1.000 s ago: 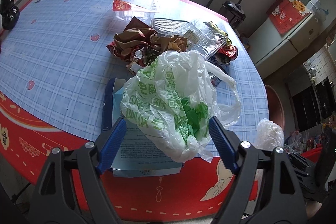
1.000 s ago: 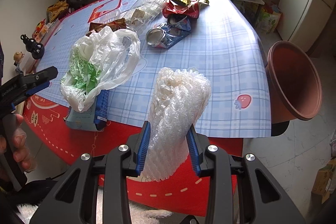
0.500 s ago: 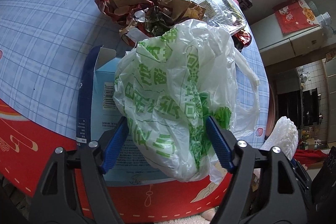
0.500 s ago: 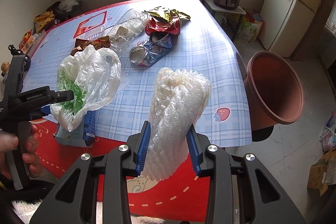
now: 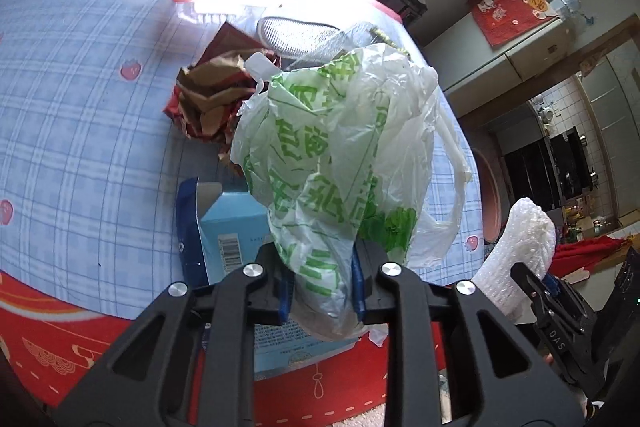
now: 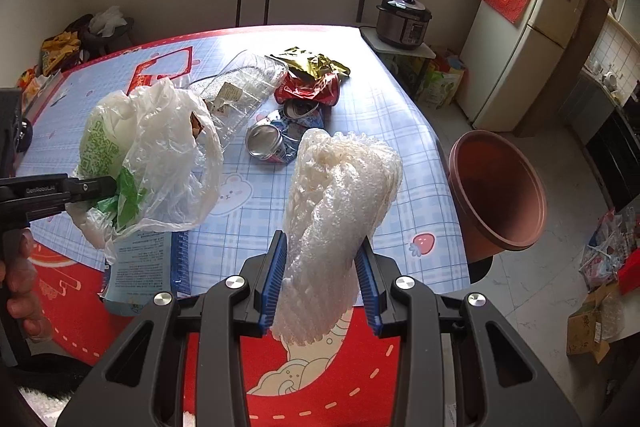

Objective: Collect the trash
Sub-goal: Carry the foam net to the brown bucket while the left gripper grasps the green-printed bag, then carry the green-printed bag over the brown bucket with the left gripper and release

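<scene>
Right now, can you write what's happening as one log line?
left gripper: closing on plastic bag | right gripper: holding foam wrap | bin: beside table

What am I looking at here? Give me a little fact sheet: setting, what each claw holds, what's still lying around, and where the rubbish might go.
Setting: table with blue checked cloth
Left gripper: jaws closing on a plastic bag
Right gripper: clamped on white foam wrap
Still on table: blue box, crushed cans, clear tray, wrappers
Likely bin: brown tub beside the table
</scene>
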